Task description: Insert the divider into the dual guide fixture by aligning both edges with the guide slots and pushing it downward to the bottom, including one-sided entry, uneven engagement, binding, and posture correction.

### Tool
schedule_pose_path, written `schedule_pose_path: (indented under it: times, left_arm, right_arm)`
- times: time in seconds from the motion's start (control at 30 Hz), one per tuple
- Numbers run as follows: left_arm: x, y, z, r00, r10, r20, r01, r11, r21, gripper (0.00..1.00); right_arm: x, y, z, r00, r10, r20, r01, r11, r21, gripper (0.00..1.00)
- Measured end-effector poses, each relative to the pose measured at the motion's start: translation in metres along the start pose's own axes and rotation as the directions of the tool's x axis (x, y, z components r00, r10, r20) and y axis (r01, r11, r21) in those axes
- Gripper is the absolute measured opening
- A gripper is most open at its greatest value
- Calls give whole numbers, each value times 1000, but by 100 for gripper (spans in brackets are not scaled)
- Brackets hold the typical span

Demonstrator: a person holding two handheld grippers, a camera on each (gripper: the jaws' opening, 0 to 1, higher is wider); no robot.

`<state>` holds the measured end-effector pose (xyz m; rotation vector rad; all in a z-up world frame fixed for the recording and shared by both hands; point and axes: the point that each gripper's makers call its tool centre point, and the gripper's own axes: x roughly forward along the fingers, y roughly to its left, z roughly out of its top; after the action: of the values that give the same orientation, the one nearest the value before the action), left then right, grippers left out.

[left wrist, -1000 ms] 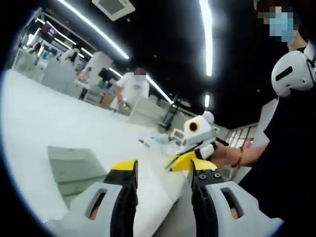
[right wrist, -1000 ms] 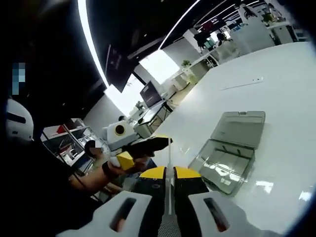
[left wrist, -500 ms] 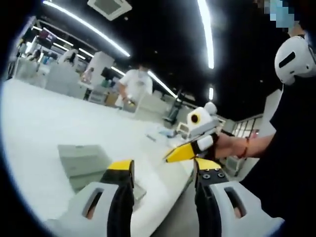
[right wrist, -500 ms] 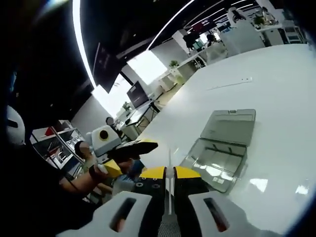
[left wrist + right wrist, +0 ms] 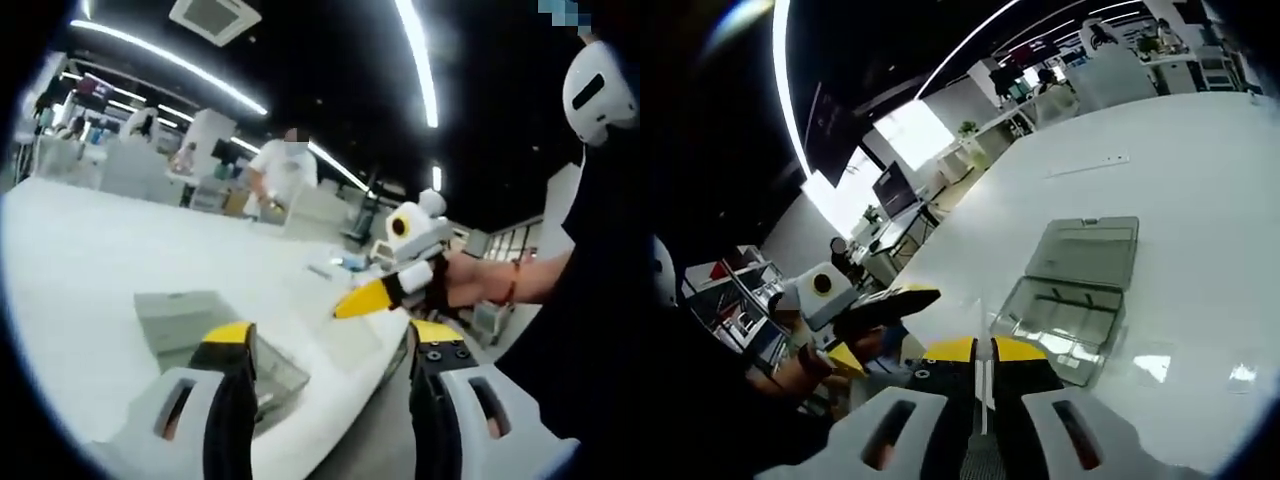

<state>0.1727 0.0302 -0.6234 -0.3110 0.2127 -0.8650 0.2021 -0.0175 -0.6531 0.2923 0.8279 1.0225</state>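
Thin clear plastic divider (image 5: 983, 385) pinched in right hand-held gripper (image 5: 983, 350), ready for slotting. Left hand-held gripper (image 5: 325, 345) wide apart, empty. Clear hinged plastic box (image 5: 1072, 290) lying open on white counter (image 5: 1200, 200), waiting.

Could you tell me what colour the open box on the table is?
Clear grey box, seen best in the right gripper view.

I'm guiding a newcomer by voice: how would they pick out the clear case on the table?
Look at the big white table. Just ahead of the right gripper, near the table's edge, lies the clear plastic case, opened flat with its lid hinged back. Nothing else there is transparent and box-shaped.
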Motion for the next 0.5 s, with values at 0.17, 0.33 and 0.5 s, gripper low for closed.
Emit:
schedule_pose_path:
  times: [0.17, 0.33, 0.5]
  left_arm:
    - [0, 1, -4, 1000, -1, -16, 1, 1000, 29, 61]
    - [1, 3, -7, 1000, -1, -28, 2, 999, 49, 64]
    - [1, 3, -7, 1000, -8, -29, 10, 998, 64, 69]
  right_arm:
    - [2, -6, 3, 999, -40, 8, 39, 999, 21, 0]
    - [4, -11, 4, 997, -74, -2, 74, 997, 36, 0]
    - [6, -17, 3, 994, -106, -10, 106, 992, 65, 0]
